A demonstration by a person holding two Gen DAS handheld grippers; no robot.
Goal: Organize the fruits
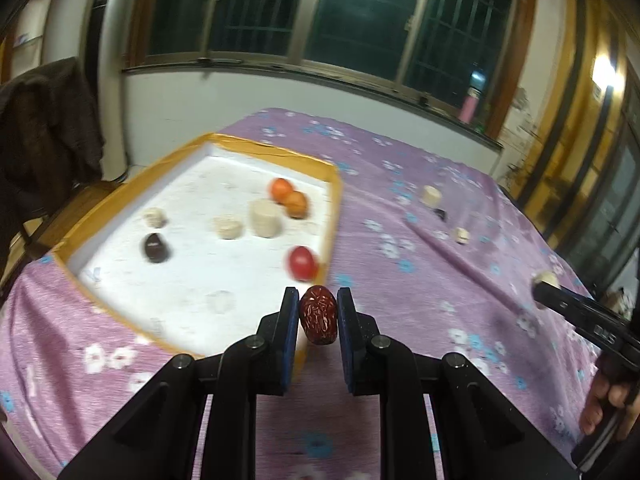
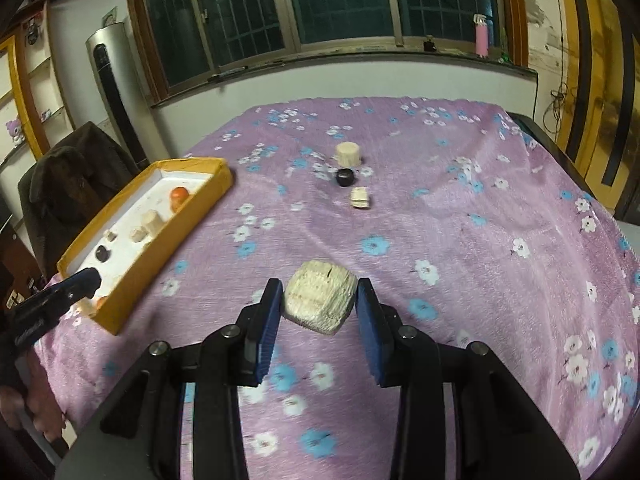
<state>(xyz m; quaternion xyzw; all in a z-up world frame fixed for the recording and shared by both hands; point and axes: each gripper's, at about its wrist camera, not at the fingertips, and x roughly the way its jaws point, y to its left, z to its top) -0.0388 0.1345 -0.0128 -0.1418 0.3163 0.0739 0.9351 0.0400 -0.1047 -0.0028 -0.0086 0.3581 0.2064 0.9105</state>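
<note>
The left tool (image 1: pixel 318 300) is clenching a wrinkled red date (image 1: pixel 319 314) just above the near corner of the yellow-rimmed tray (image 1: pixel 335 200), likely carrying it in to join the tomatoes (image 1: pixel 303 262) and pale chunks (image 1: pixel 264 216) already lying there. The right tool (image 2: pixel 318 294) is grasping a pale ridged chunk (image 2: pixel 320 300) over the purple floral counter (image 2: pixel 480 220), well apart from the tray. Three pieces (image 2: pixel 349 153) are waiting farther back; nothing is blocking either path

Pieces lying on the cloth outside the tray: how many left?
3, clustered together: a pale cylinder farthest, a dark round piece before it, a pale chunk nearest. None looks hidden.
</note>
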